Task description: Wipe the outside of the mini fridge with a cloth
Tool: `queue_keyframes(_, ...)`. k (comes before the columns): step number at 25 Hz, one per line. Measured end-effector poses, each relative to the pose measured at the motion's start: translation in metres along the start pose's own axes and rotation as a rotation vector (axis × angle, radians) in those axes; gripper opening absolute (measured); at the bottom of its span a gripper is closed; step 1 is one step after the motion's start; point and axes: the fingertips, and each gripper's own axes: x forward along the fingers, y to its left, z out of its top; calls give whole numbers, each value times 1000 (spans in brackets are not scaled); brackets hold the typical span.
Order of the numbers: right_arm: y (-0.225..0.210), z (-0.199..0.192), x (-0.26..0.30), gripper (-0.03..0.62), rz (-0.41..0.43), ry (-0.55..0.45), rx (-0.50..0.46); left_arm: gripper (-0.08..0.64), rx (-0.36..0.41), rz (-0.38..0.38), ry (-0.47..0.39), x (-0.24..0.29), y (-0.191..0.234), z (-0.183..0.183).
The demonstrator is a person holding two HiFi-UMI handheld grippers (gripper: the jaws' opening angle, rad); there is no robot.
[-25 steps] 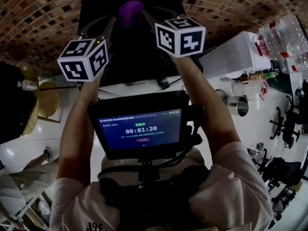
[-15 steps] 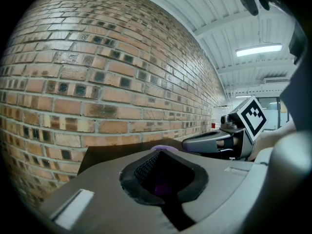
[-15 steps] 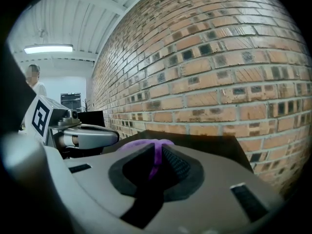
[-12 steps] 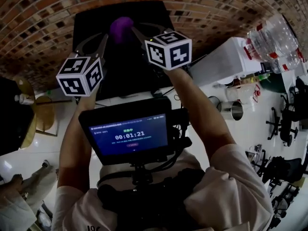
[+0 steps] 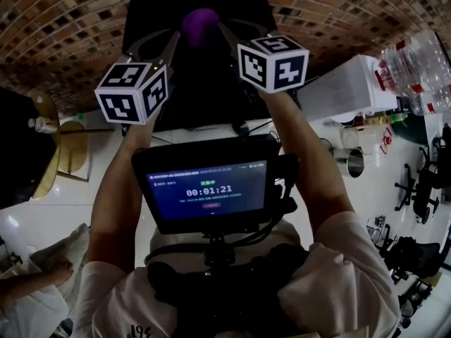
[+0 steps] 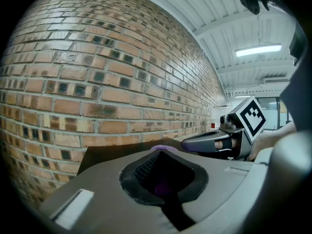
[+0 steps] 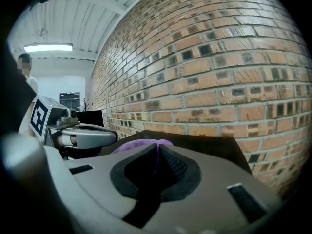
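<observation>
Nearest the camera, a dark monitor [image 5: 208, 189] hangs at the person's chest, and both bare forearms [image 5: 113, 196] reach past it toward the far wall. The left gripper [image 6: 162, 154] and the right gripper [image 7: 157, 149] are held side by side, tipped only slightly downward. Their tips converge on a purple cloth [image 5: 201, 23] that sits bunched on top of the black mini fridge [image 5: 243, 9]. The cloth lies right at the two tips and between them, with dark fridge top showing on either side of it.

The left gripper is clenched on the cloth, with purple fabric showing inside its pads and just beyond the tip. The right gripper's jaws have just been closing and now stand together. A thin fold of the cloth is pinched between its pads, and the rest of the bundle bulges to the left of its tip.

Behind the fridge rises a brick wall [image 5: 63, 27]. Off to the right, well apart from the fridge, stand clear water bottles [image 5: 416, 58].
</observation>
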Motion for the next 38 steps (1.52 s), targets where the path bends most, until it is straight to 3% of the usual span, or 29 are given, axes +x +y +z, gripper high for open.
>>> queue_keyframes(38, -1, 1, 0, 12, -5, 2, 0, 9, -1, 2, 1, 0, 1, 1)
